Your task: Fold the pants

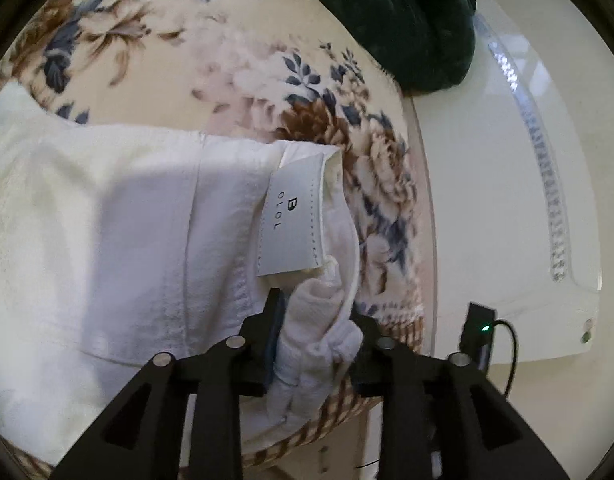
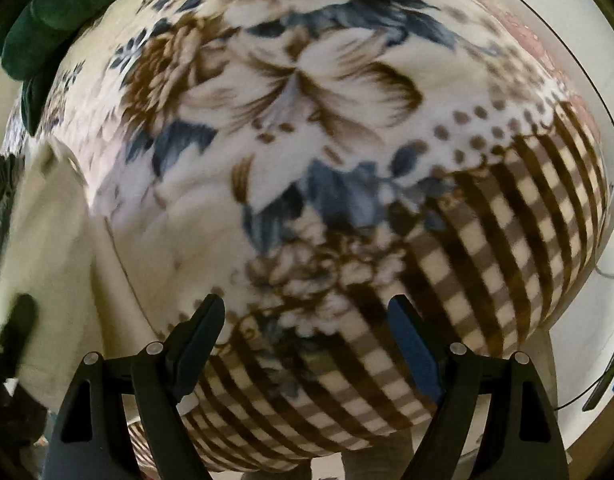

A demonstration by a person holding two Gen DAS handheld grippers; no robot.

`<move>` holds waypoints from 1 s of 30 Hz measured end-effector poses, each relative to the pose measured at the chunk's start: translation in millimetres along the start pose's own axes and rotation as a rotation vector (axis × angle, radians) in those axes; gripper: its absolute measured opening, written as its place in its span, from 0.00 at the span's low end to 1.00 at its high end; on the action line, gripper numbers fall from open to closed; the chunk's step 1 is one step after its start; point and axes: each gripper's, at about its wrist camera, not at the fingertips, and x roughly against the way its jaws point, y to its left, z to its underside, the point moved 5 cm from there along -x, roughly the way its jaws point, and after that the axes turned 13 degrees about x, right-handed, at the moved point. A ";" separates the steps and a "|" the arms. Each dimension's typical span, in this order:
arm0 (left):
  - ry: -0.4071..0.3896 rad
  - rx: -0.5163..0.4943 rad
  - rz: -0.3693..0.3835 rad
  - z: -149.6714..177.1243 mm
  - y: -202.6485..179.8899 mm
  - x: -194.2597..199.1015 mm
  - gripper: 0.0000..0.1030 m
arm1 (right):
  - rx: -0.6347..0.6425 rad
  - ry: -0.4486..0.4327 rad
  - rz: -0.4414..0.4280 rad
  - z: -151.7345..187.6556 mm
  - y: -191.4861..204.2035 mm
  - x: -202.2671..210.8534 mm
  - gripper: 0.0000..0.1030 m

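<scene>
One pair of white pants [image 1: 147, 208] is seen; its bunched waistband lies between the narrowed left tongs [image 1: 317, 320]. The right tongs [image 2: 307, 320] are spread wide, empty, over one floral blanket [image 2: 307, 120].

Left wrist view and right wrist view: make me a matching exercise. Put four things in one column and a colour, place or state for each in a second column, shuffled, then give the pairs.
Things:
1. pants
2. cushion
3. left gripper
4. right gripper

Descriptions:
A. dark green, at the far edge of the blanket
B. open, nothing between its fingers
C. white, with a label at the waistband
D. bunched white cloth between its fingers

Pairs: 1-C, 2-A, 3-D, 4-B
</scene>
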 end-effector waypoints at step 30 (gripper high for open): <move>-0.231 0.130 -0.429 -105.8 195.4 106.7 0.86 | 0.128 -0.030 -0.151 -10.3 94.6 1.6 0.13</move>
